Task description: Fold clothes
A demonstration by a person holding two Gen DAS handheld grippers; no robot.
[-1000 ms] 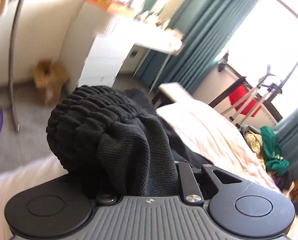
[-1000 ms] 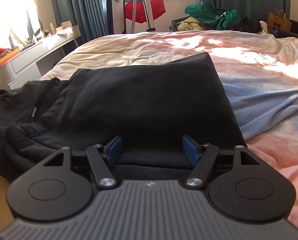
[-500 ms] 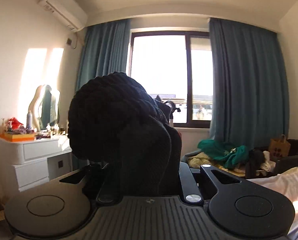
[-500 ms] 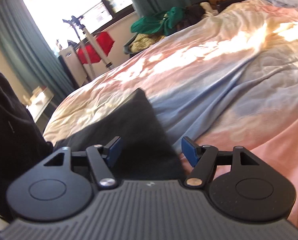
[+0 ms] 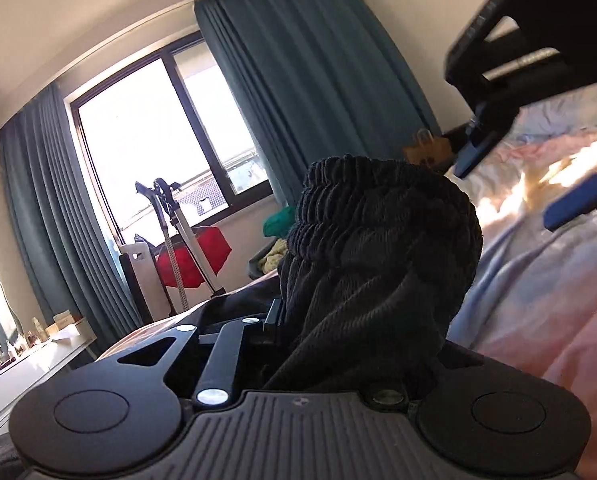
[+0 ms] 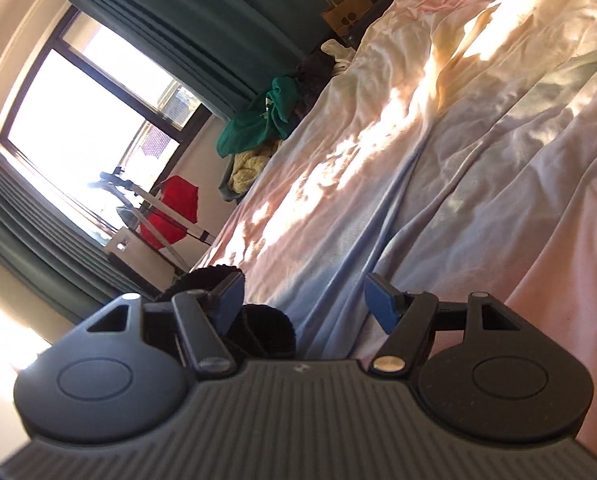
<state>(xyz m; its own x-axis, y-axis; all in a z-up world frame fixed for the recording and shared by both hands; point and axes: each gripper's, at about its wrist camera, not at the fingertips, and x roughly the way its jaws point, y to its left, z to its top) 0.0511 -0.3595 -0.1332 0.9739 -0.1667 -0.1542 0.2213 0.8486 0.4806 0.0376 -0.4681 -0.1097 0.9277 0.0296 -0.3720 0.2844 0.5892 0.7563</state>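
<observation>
Left gripper (image 5: 362, 320) had swung from dresser side across to the bed (image 5: 538, 304), jaws easing open yet clamped on bunched black garment (image 5: 382, 256), carried aloft. Right gripper (image 6: 304, 300): jaws apart, empty, rolled sideways, the garment's ribbed edge just beside its left finger. Fold likely mid-carry.

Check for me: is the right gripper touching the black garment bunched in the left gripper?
Apart. In the left wrist view the right gripper hangs open beside the black garment, with sunlit bedding visible between its blue pads and the cloth.
</observation>
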